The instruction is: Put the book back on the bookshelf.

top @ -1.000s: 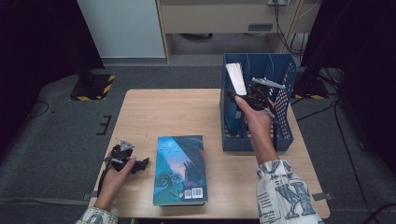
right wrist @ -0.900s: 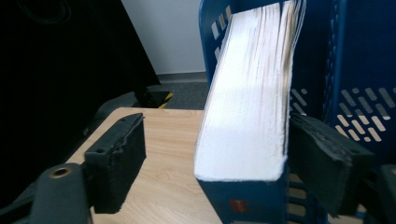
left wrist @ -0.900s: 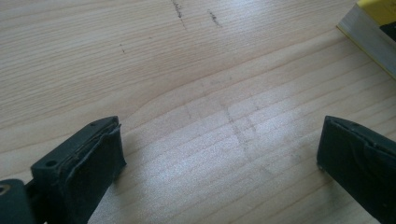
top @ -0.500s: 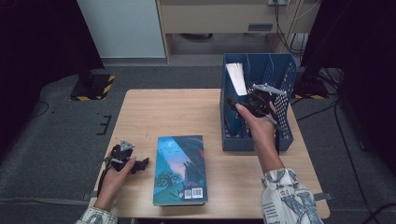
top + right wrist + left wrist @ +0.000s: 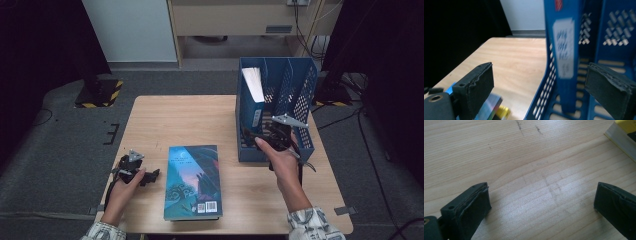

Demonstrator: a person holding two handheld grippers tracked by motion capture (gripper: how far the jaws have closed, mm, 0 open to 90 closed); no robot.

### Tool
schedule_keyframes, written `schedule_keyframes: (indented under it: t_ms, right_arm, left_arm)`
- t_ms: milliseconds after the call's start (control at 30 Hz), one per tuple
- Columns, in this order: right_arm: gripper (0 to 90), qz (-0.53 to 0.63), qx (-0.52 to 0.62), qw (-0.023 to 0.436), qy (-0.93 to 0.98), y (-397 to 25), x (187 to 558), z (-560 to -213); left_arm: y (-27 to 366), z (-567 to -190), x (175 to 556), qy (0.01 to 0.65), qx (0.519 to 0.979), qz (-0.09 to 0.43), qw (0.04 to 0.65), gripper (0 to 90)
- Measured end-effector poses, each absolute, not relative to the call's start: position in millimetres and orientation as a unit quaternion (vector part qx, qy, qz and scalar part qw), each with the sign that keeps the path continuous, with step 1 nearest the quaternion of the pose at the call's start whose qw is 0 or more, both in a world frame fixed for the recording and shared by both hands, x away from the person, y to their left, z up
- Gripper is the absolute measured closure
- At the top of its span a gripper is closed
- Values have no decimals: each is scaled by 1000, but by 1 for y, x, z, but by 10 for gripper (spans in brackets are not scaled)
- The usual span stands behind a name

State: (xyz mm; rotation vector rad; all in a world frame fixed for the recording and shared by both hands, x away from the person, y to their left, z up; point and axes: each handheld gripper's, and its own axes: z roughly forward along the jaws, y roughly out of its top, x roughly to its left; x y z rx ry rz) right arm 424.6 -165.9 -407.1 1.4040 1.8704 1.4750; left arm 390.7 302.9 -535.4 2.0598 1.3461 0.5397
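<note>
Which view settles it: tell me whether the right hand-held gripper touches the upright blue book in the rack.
Apart. The right gripper view shows the right hand-held gripper open, gaps flanking the upright blue book.

Pale wood-grain table (image 5: 190, 120), perforated blue plastic rack (image 5: 300, 85)

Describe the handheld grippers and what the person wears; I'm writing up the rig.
Both the left gripper and right gripper are black, each topped by a grey three-cornered plate. Their jaws are blocky black pads with rough, worn faces. A black cable trails from the right one. The sleeves are light with a dark pattern.
</note>
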Motion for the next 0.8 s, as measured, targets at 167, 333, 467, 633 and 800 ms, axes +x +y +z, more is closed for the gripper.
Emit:
schedule_keyframes:
  t_ms: [167, 333, 467, 633, 800]
  right_arm:
    - [84, 526, 482, 179, 678, -159, 409, -420]
    - [86, 523, 462, 175, 695, -147, 399, -435]
    - [87, 504, 438, 176, 723, -132, 394, -445]
    - [93, 495, 415, 166, 745, -111, 380, -457]
    - [109, 488, 391, 143, 767, -88, 370, -468]
  left_arm:
    - [303, -535, 391, 508, 778, 203, 307, 0]
    - [303, -534, 390, 510, 779, 196, 307, 0]
    - [307, -532, 388, 520, 769, 187, 322, 16]
    - [313, -523, 384, 527, 750, 196, 349, 51]
    - [313, -506, 375, 518, 737, 203, 385, 61]
